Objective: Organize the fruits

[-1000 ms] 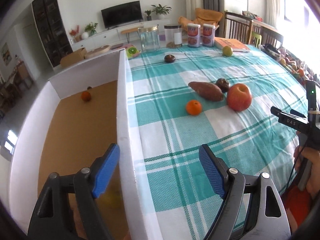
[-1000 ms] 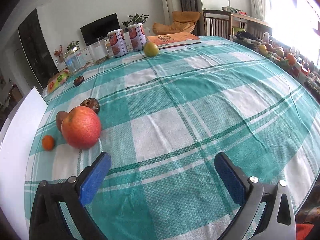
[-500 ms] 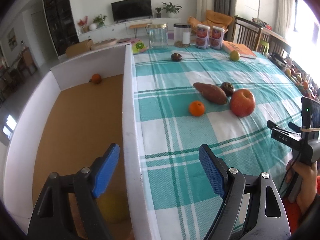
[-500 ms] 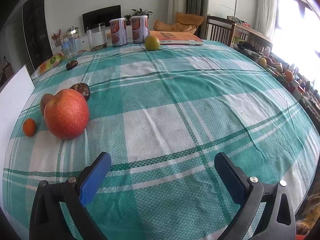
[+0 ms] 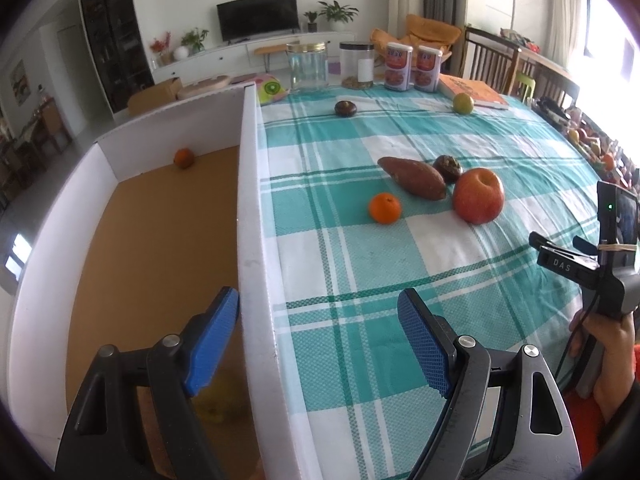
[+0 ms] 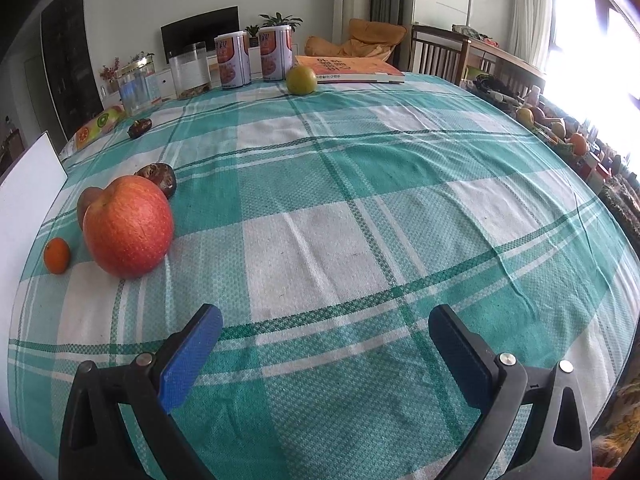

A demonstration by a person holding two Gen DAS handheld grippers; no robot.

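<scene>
— Which fruits lie out on the desk?
— A red apple touching a sweet potato, a small orange just beside.
— In the box?
— Another orange, far corner.

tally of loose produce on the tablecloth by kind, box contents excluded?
apple: 1
tangerine: 1
sweet potato: 1
dark round fruits: 2
green fruit: 1
total: 6
</scene>
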